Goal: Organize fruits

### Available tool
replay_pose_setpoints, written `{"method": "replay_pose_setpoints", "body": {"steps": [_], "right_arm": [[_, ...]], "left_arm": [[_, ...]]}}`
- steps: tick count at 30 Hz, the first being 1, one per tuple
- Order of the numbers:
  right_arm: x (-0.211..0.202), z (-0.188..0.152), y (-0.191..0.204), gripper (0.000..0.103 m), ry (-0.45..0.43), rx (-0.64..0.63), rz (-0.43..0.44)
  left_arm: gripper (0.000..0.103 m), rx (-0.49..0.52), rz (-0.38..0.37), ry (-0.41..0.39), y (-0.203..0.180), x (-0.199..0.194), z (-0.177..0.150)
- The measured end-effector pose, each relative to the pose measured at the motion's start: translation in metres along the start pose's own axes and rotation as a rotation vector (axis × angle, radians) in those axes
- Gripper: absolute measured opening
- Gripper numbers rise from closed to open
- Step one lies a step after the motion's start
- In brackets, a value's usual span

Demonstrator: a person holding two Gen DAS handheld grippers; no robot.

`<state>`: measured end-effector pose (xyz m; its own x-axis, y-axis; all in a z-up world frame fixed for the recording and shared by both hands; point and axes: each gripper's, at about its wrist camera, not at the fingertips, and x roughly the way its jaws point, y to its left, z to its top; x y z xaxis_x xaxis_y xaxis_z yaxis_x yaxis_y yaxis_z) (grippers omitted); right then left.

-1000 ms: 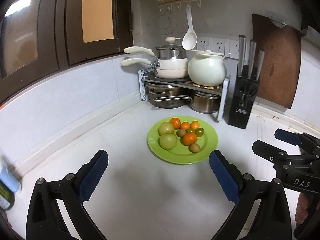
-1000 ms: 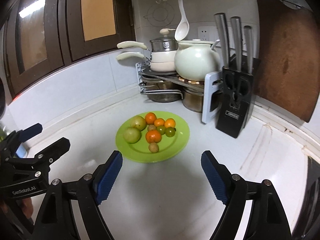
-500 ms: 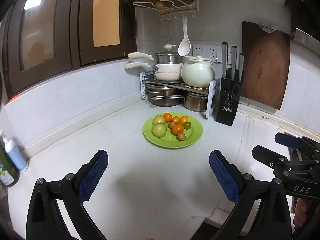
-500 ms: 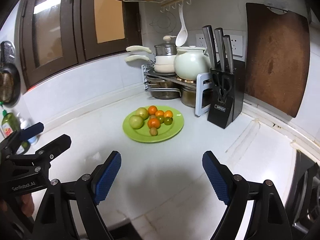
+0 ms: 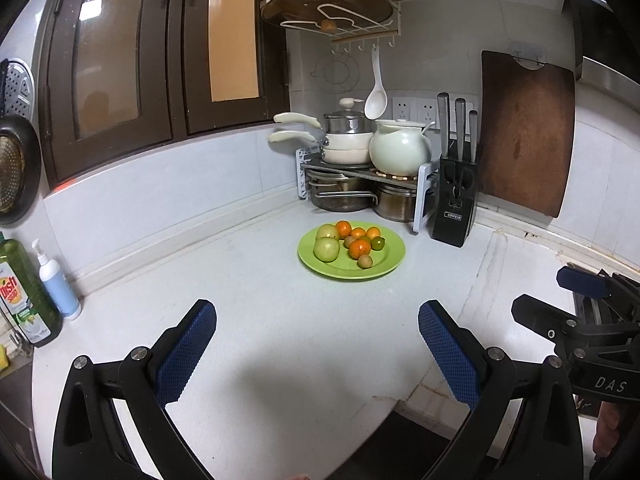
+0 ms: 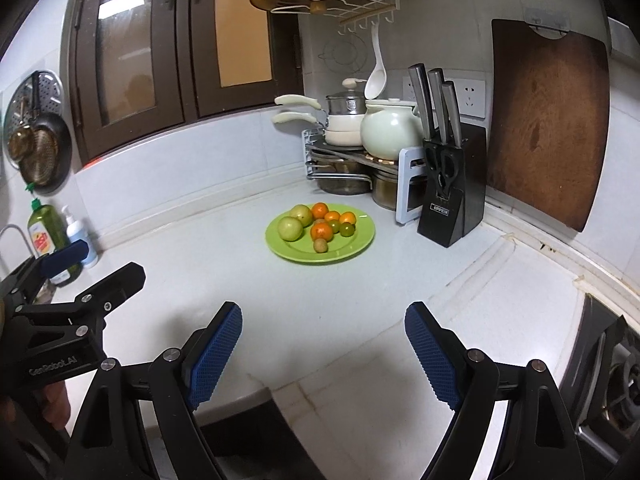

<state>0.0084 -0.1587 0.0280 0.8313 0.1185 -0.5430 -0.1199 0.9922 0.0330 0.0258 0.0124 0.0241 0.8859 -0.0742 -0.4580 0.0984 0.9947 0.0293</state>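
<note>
The round lime-green plate (image 5: 390, 261) sits on the white counter (image 5: 280, 320) near the back corner, well apart from both tongs, with a wide bare stretch of counter between. The counter's front edge runs just under the tongs. On the plate lie two pale green round fruits (image 5: 326, 249), four orange citrus (image 5: 359, 249), two small dark green ones (image 5: 377, 243) and two small brown ones (image 5: 365, 261). The left tongs (image 5: 316, 354) and right tongs (image 6: 322, 354) both stand spread wide, holding nothing. Beside the plate stands a black knife block (image 6: 450, 196) with three knives.
</note>
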Motion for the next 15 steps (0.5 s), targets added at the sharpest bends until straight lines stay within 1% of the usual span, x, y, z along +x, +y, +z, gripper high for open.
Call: {"method": "replay_pose_setpoints", "body": {"steps": [8, 15], "right_arm": [[-0.012, -0.004, 0.000, 0.084, -0.012, -0.010, 0.009], [-0.018, -0.007, 0.001, 0.084, -0.015, -0.013, 0.009]], "left_arm": [[0.103, -0.002, 0.022, -0.012, -0.003, -0.015, -0.005], [0.103, -0.008, 0.022, -0.019, -0.005, -0.023, -0.008]]}}
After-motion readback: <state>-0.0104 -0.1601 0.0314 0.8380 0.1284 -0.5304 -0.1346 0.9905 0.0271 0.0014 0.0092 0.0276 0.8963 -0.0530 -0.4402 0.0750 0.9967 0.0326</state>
